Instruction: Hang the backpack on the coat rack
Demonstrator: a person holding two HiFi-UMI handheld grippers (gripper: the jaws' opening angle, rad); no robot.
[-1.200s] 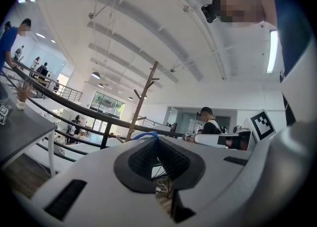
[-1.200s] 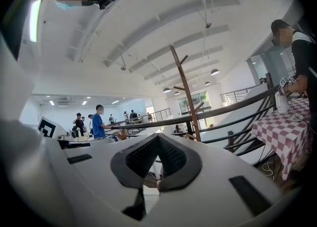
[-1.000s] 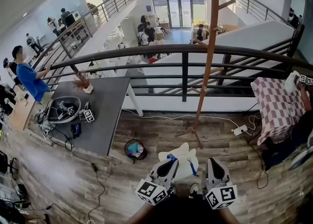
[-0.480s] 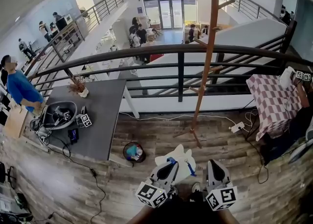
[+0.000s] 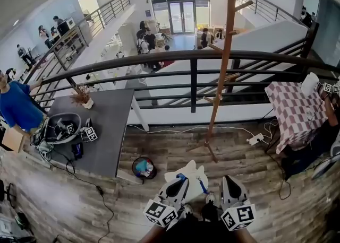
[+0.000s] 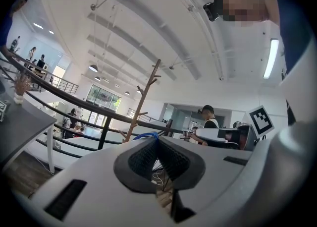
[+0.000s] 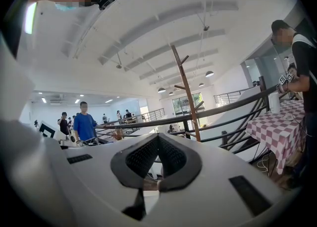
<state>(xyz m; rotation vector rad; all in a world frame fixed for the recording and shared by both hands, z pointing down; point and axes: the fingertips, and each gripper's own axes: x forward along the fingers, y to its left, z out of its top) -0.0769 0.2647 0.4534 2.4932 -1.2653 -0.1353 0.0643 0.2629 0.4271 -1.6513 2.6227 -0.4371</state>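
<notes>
L gripper (image 5: 181, 180) level, on backpack strap (image 6: 146, 135)

Grey table (image 5: 114, 130) off to the left with a potted dried plant (image 5: 82, 96) at its far corner, black railing (image 5: 192, 85) behind, checkered tablecloth (image 5: 292, 109) on the right, little bin (image 5: 143, 167) on the wood floor.

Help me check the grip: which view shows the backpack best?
Head view: it alone shows the white body of the backpack. The left gripper view shows only its blue strap, poking from the shut left claw. The right gripper view shows nothing certain of it.
</notes>
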